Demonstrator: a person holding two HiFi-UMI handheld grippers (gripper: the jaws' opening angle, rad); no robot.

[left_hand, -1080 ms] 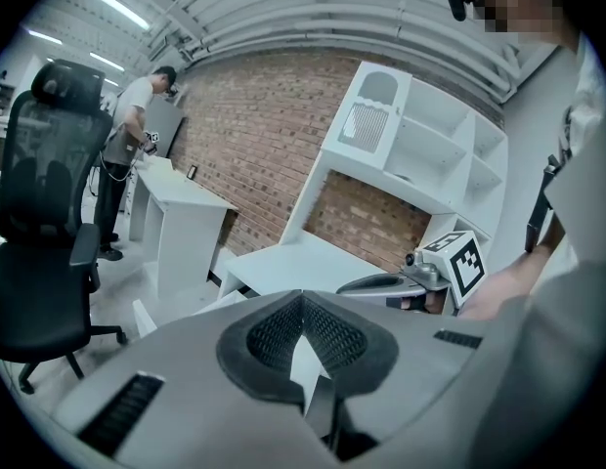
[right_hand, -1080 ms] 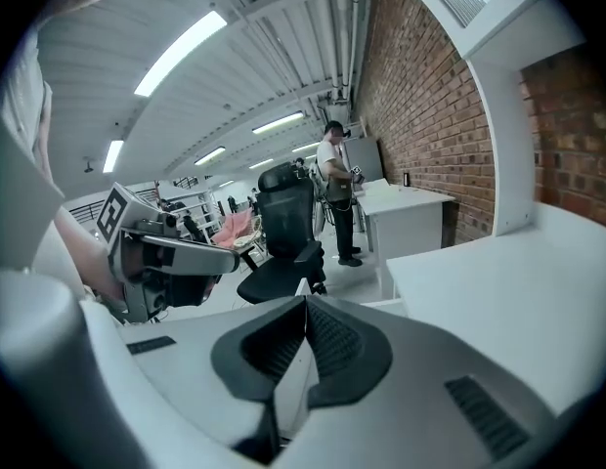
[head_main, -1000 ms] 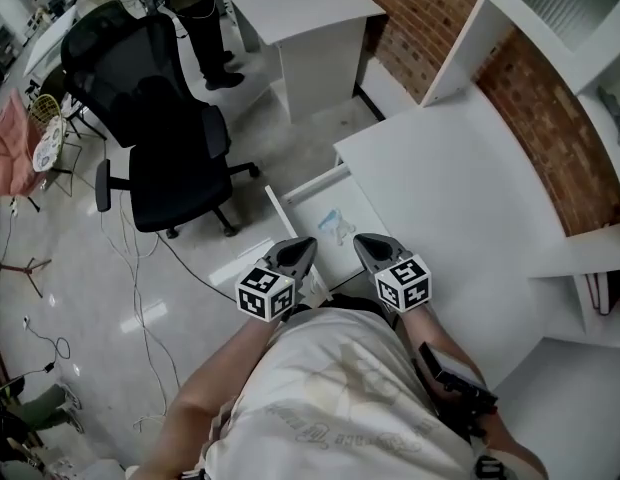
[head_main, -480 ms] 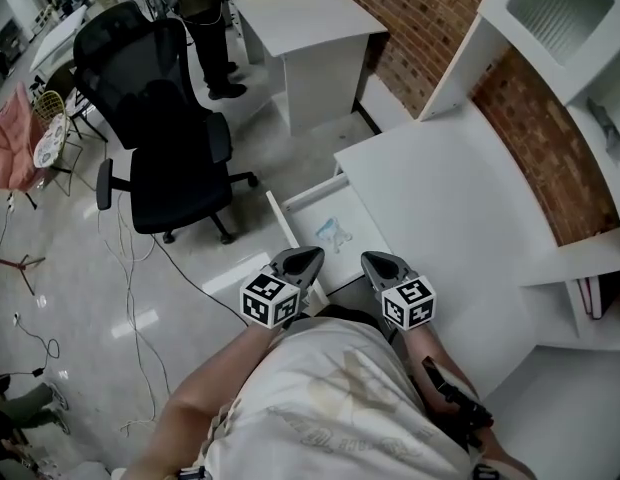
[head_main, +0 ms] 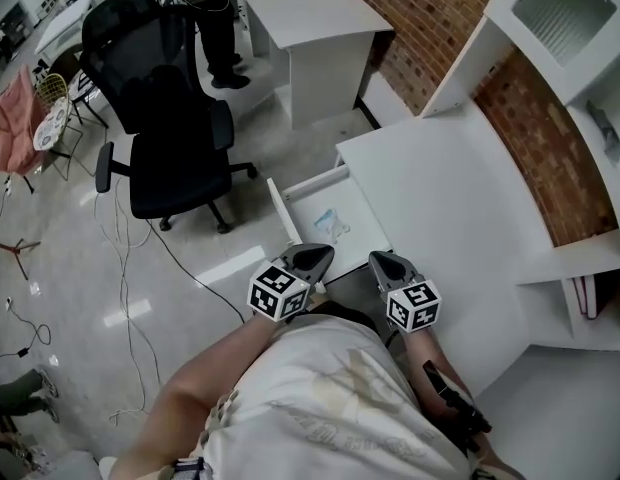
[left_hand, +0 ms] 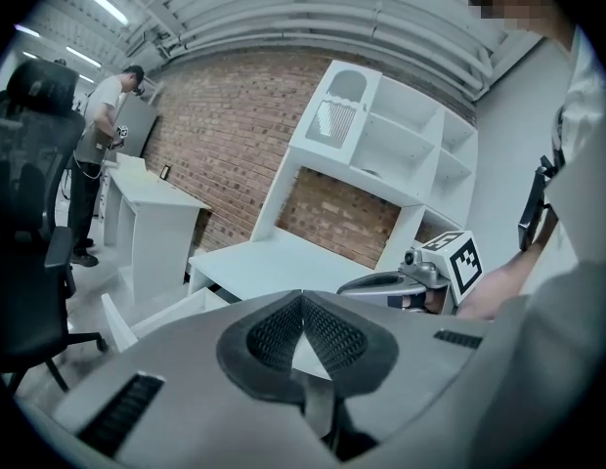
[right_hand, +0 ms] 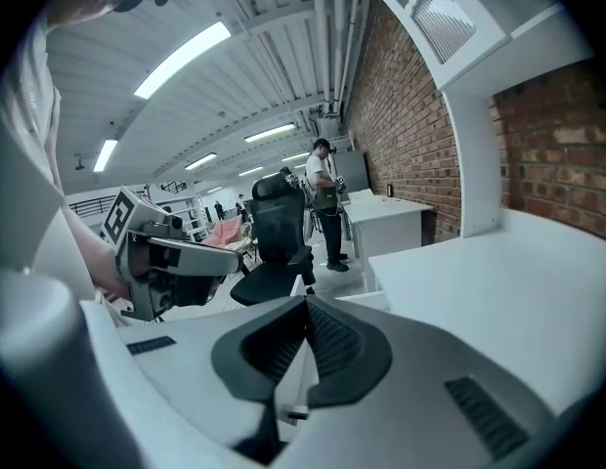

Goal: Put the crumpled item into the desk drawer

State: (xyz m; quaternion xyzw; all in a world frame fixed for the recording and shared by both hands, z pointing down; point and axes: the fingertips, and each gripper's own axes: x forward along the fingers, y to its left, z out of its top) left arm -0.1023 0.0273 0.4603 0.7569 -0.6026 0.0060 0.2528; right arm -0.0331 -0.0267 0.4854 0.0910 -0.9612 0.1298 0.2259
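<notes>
Crumpled item (head_main: 332,224) is lying inside the open drawer (head_main: 282,212), around its middle, so the placing is being judged as done. Left gripper (head_main: 320,257) and right gripper (head_main: 379,262) are being held side by side just beside the drawer's near end, both with jaws closed on nothing. The drawer is standing pulled out from the desk (head_main: 440,198). Risk: if it is being pushed shut with closed tips, they could slip off the front edge. A one-sided push could skew and jam it.
</notes>
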